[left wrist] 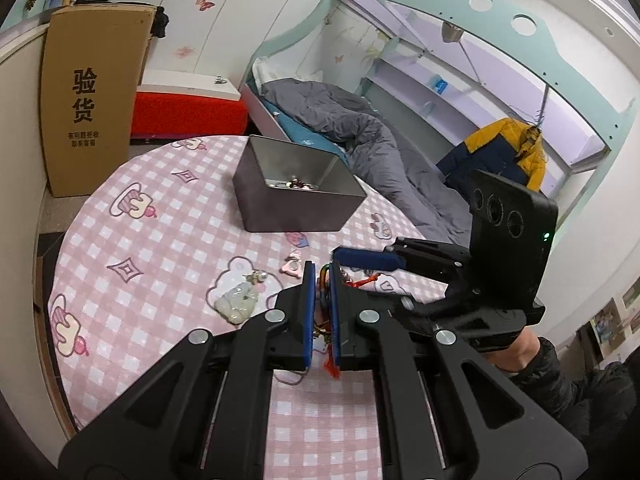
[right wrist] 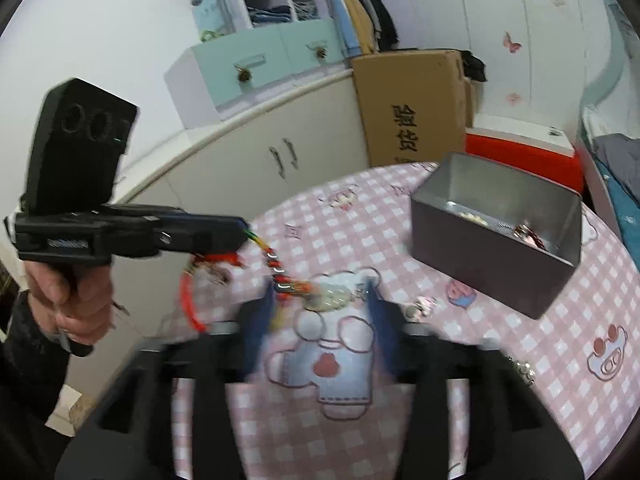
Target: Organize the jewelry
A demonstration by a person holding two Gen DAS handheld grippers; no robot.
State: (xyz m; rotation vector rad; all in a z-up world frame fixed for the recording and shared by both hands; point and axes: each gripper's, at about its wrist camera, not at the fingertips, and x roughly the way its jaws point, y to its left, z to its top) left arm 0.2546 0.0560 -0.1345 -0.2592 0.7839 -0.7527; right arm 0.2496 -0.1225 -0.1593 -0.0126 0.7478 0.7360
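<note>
My left gripper (left wrist: 321, 276) is shut on a multicoloured braided cord with red tassels (left wrist: 325, 300); in the right wrist view it (right wrist: 240, 226) holds the cord (right wrist: 276, 268) hanging over the table. My right gripper (right wrist: 320, 304) is open, its blurred blue pads either side of a pale jade pendant (right wrist: 330, 298) at the cord's end; in the left wrist view it (left wrist: 340, 256) sits just right of my left gripper. A grey metal box (left wrist: 296, 188) with jewelry inside stands further back, also in the right wrist view (right wrist: 496, 224).
A pink checked round table (left wrist: 160, 240) holds a white-green pendant (left wrist: 238, 302) and a pink trinket (left wrist: 294, 266). Small silver pieces (right wrist: 420, 306) lie near the box. A cardboard box (left wrist: 92, 96), a red chest (left wrist: 188, 112) and a bed (left wrist: 360, 132) stand behind.
</note>
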